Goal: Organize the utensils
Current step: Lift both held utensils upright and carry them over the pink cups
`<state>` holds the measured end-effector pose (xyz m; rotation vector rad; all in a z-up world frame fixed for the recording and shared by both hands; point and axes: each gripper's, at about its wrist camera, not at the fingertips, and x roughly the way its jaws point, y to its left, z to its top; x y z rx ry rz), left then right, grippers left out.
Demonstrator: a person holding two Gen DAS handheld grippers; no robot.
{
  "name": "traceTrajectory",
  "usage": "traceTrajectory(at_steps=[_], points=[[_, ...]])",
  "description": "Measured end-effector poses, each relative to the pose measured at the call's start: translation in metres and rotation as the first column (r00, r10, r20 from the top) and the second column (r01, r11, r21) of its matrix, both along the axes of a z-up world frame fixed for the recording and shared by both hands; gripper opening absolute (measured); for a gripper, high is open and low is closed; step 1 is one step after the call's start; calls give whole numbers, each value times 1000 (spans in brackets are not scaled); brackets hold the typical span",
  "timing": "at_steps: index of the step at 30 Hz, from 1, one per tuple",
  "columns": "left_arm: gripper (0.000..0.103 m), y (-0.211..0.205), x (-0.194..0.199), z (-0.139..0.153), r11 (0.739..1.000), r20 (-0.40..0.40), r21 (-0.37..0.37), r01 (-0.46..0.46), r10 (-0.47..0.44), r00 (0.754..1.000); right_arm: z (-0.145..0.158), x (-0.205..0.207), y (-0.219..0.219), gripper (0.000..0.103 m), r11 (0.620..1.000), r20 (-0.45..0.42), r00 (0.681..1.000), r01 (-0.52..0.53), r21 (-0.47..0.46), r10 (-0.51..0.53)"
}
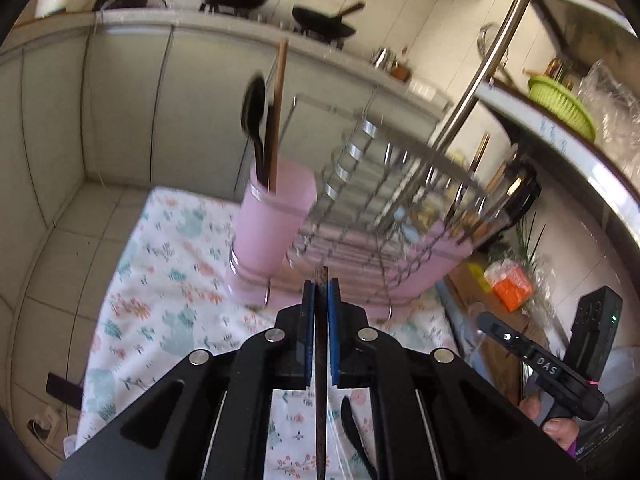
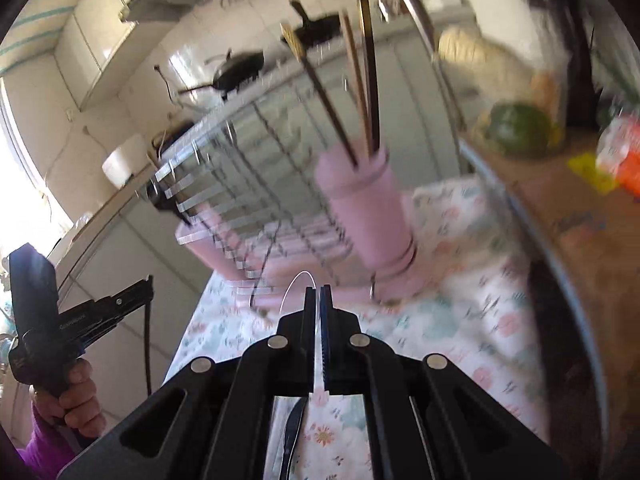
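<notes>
My left gripper (image 1: 322,280) is shut on a dark chopstick (image 1: 321,400) that runs between its blue pads and hangs down over the floral cloth. Ahead stands a pink utensil cup (image 1: 272,224) with a black spoon (image 1: 254,116) and a brown chopstick (image 1: 278,112) in it. My right gripper (image 2: 318,292) is shut on a thin clear plastic utensil (image 2: 319,360); a dark utensil (image 2: 292,432) lies on the cloth below it. The second pink cup (image 2: 364,208) holds several chopsticks (image 2: 360,80). The left gripper also shows in the right wrist view (image 2: 120,300).
A wire dish rack (image 1: 384,184) on a pink tray (image 1: 436,256) stands between the cups on the floral cloth (image 1: 168,280). A chrome pole (image 1: 484,64) rises at the right. A counter with pans (image 1: 324,20) is behind. Boxes and bags (image 1: 508,284) lie at the right.
</notes>
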<state>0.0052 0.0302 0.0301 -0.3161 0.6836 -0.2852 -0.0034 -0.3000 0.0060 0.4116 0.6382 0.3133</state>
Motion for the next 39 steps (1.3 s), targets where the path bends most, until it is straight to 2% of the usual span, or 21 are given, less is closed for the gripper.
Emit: traceTrajectory(at_steps=[3,7,10,13,16,19,23,28,32,35,39], points=[[5,7,-4,23,999,89,-8,-33,33,995,31,-5,-10,2,998,113,992,59,-29,-56],[5,12,-4,54,997,221,-17,-72,74,973,73,-7,-23,2,989,265,956,141,-43,-124],[5,11,-1,73,995,307,-21,-94,96,947,101,-5,-30,2,975,383,906,215,-51,-180],[5,6,4,91,992,407,-3,-130,120,906,123,2,-29,2,953,484,845,295,-66,-228],[5,3,9,103,986,479,8,-166,142,866,133,11,-25,2,923,570,778,375,-82,-265],[5,2,20,110,980,532,-8,-199,173,829,132,24,-19,2,896,627,730,430,-112,-272],[5,1,35,110,970,578,-5,-243,201,791,117,44,-5,2,878,649,718,452,-158,-252],[5,-2,51,97,955,638,-11,-296,235,733,93,50,15,2,844,699,681,492,-215,-219],[5,-11,62,83,940,676,43,-338,222,703,79,53,24,2,829,710,676,501,-247,-196],[5,-14,66,77,938,698,30,-346,228,679,72,57,29,2,829,707,683,494,-263,-183],[5,-22,67,71,924,762,31,-381,225,607,69,61,32,2,828,709,683,492,-269,-176]])
